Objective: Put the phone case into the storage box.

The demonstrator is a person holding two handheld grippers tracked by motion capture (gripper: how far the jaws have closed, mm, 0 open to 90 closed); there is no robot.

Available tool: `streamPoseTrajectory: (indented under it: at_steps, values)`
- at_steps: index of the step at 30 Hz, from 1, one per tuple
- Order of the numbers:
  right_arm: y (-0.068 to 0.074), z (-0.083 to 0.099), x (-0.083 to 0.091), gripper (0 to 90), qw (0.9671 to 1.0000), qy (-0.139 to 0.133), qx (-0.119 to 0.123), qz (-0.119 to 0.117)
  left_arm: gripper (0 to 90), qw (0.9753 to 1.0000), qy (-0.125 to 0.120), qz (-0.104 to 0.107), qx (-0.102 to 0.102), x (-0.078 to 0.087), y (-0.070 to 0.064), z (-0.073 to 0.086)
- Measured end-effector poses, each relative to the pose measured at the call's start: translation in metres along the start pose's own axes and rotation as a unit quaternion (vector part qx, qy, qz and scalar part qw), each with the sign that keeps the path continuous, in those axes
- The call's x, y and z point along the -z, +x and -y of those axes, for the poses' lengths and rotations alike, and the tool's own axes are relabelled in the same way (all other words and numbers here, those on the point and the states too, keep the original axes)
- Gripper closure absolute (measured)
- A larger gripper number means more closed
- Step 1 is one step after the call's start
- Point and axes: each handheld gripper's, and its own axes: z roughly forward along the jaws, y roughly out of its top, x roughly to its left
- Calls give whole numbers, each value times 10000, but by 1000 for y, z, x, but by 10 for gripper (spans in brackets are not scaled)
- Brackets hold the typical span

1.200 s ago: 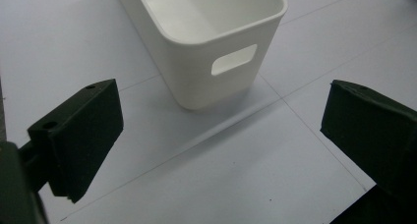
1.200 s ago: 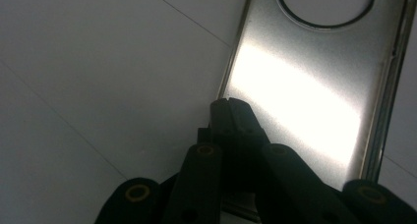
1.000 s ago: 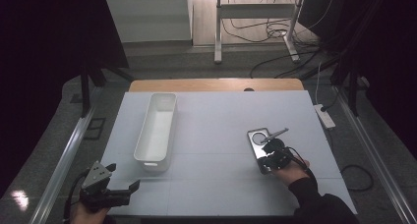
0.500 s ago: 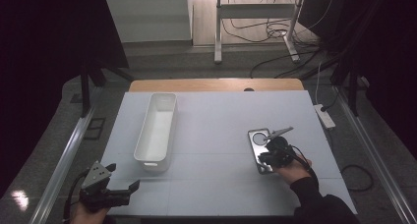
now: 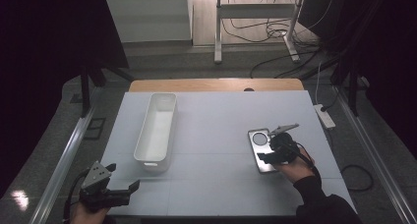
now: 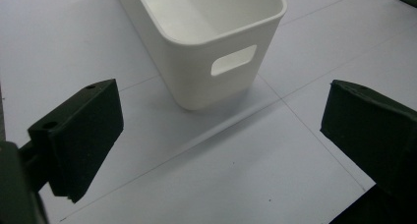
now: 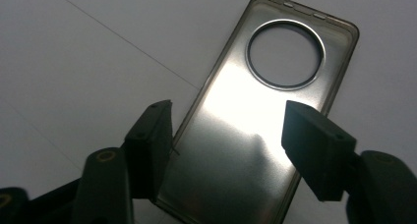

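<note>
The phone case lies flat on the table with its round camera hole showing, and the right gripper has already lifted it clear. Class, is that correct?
Not quite. The phone case lies flat on the table, unlifted; the right gripper view shows the open right gripper straddling its lower end.

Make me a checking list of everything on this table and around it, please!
Surface: white table top, wooden strip at its far edge.
Job's things: empty white bin on the left side; clear phone case with a round hole, lying flat on the right side.
Clutter: nothing seen.
Grippers: left hand-held gripper open, near the bin's handle end, holding nothing; right hand-held gripper open, jaws either side of the case.
Cables: loose cables on the floor beyond; power strip at the right.
Surroundings: dark room, metal stand behind.
</note>
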Motion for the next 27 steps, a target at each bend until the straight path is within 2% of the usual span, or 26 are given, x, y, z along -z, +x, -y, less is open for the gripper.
streamPoseTrajectory:
  at_steps: [3,11,16,18,27]
  values:
    - [-3,-1,1,280,10000,17,-36,28,32,10000,-3,-5,-3,0,0,0]
    - [-16,-2,8,130,9991,-125,-160,359,32,10000,-5,-6,-3,0,0,0]
    - [-24,-1,9,63,9986,-151,-277,436,32,10000,-2,-5,-2,0,0,0]
    - [-28,0,9,31,9979,-171,-306,539,32,10000,-4,-7,-1,0,0,0]
    - [-33,1,8,0,9969,-150,-450,625,32,10000,-4,-5,2,0,0,0]
